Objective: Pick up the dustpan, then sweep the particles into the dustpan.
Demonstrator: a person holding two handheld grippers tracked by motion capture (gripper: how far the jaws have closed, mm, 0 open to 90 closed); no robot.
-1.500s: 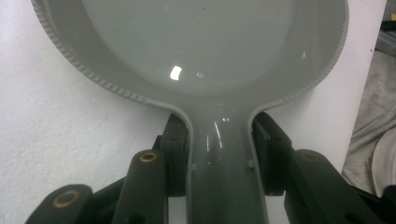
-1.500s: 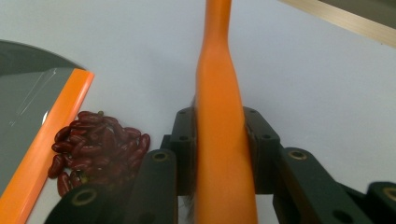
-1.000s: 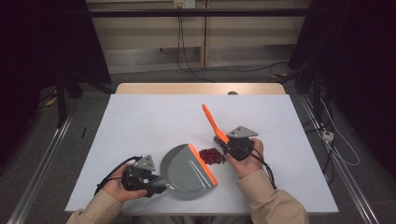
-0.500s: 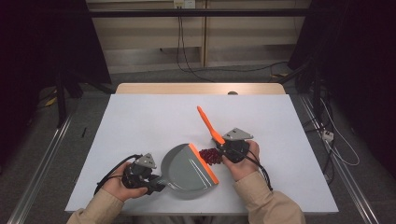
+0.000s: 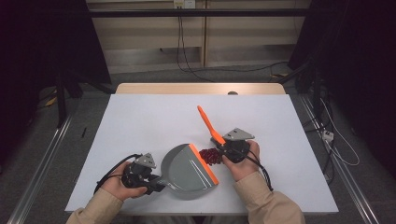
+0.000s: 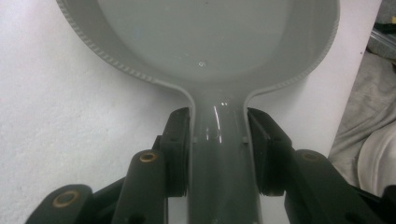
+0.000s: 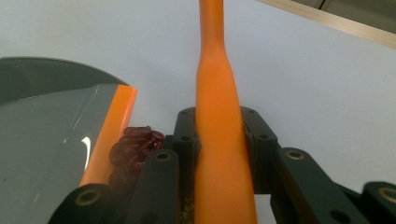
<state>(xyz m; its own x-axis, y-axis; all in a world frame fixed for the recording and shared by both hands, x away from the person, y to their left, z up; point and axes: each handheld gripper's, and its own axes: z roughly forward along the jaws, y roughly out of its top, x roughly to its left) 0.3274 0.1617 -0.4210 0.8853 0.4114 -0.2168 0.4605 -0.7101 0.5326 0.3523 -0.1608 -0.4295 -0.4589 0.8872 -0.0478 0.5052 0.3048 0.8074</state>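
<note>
The left gripper (image 6: 219, 140) has its jaws clamped on the grey dustpan's (image 5: 187, 170) handle, having just closed tighter. The right gripper (image 7: 219, 140) has its jaws shut on the orange brush handle (image 7: 215, 93). The dustpan lies flat on the white desk (image 5: 149, 121), its orange lip (image 5: 203, 163) touching a dark red pile (image 5: 211, 155) beside the brush.

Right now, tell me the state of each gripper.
Left gripper: shut on the grey dustpan, clamped on its handle; the jaws have just been closing.
Right gripper: shut on the orange brush handle, beside the dark red bits.
</note>
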